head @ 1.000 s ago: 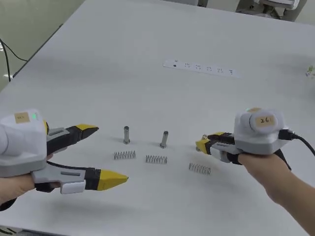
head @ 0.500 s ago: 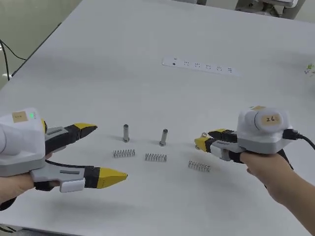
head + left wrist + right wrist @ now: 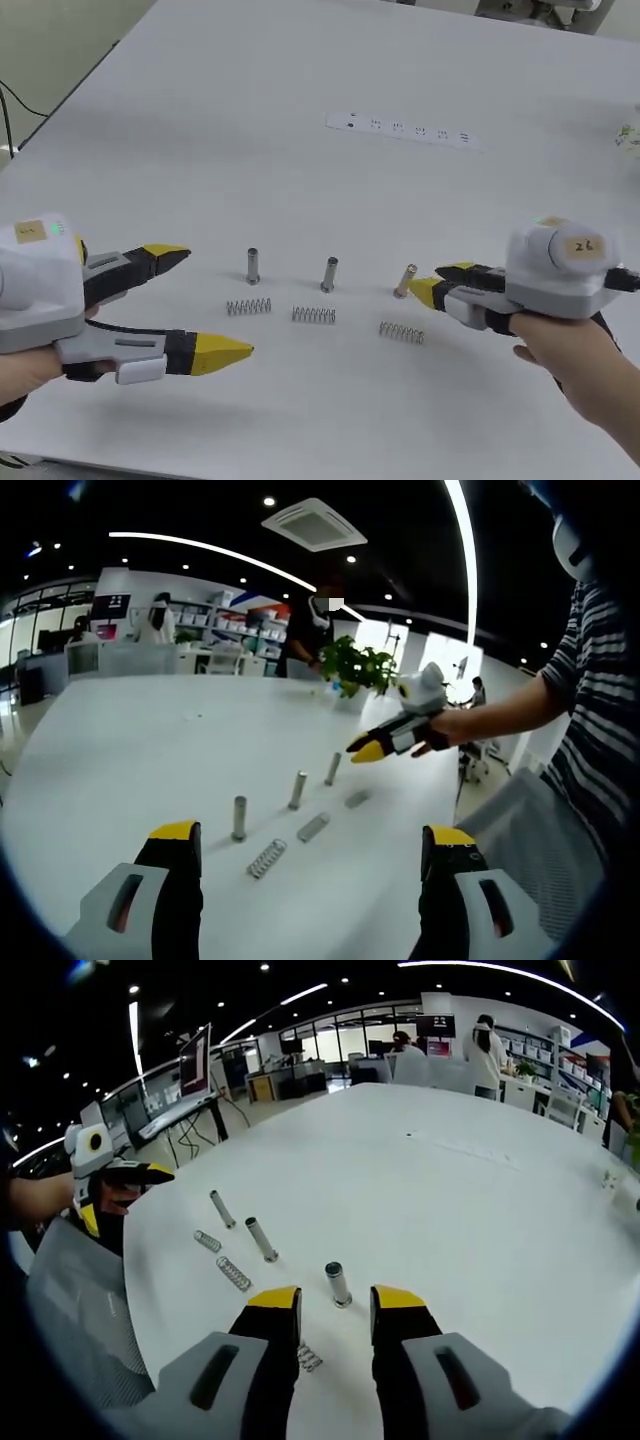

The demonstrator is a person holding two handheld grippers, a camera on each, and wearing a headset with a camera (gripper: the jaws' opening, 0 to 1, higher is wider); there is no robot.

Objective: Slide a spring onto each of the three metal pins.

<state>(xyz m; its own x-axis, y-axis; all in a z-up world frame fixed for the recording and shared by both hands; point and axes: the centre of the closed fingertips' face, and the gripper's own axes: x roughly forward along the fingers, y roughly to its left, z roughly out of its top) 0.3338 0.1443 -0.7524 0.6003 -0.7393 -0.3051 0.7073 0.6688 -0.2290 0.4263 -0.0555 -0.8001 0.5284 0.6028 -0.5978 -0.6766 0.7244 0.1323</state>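
Three metal pins stand upright in a row on the white table, toward its near edge: the left pin, the middle pin and the right pin. All three are bare. Three springs lie flat on the table, one just nearer the edge than each pin: the left spring, the middle spring and the right spring. None touches a pin. A power strip lies farther in, well apart from them.

The left gripper is held low over the near left part of the table, its jaws spread wide and holding nothing, pointing toward the left pin and left spring. The right gripper comes in from the right, its yellow tips just beside the right pin. In the right gripper view its jaws stand a narrow gap apart with nothing between them, and the right pin stands just ahead of that gap.

There the right spring is partly hidden behind a jaw. The person's hands are cut off at the frame edges in the head view.
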